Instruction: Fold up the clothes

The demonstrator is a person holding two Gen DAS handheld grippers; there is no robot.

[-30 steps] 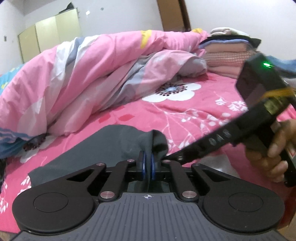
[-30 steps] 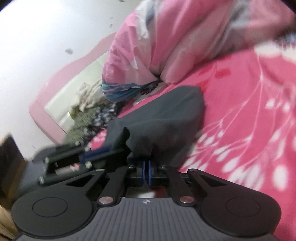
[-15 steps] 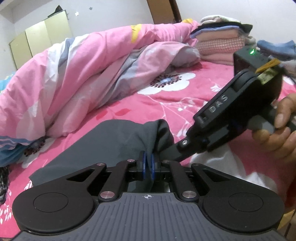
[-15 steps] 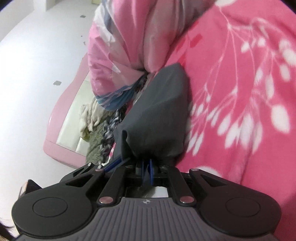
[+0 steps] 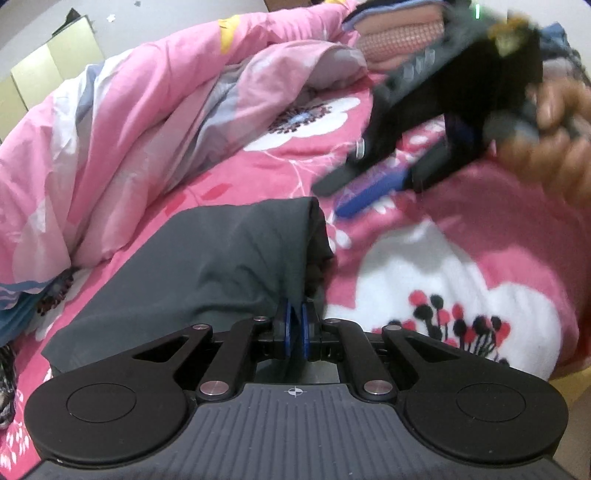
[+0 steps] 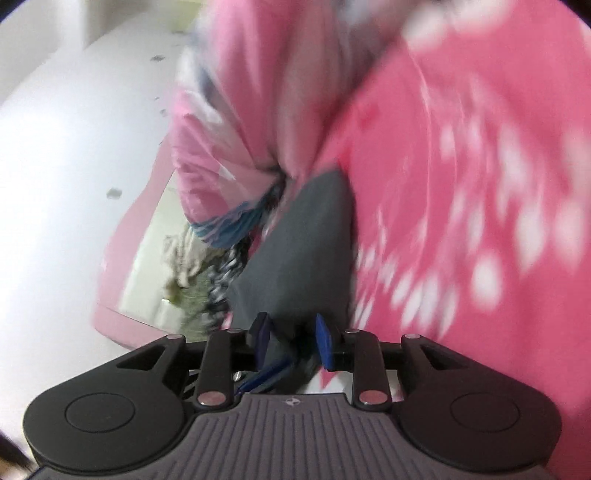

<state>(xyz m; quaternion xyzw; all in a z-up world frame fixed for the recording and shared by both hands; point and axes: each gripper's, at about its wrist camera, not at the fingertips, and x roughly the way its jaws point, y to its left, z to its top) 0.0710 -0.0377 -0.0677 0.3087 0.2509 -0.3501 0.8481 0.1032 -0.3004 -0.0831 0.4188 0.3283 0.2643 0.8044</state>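
Note:
A dark grey garment lies folded on the pink flowered bedsheet. My left gripper is shut on its near right corner, and the cloth rises in a ridge from the blue pads. In the left wrist view my right gripper hovers above the sheet, to the right of the garment, held by a hand; it is blurred and its blue pads stand apart. The right wrist view shows its own gripper open, with the grey garment lying beyond the fingers, free of them.
A rumpled pink, white and grey duvet is heaped along the far left of the bed. A stack of folded clothes stands at the back right. A pink bed frame and a patterned cloth pile lie past the garment.
My right gripper has opened, let go of the grey garment's corner and lifted away to the right. My left gripper stays shut on the cloth, which has dropped flatter on the bed.

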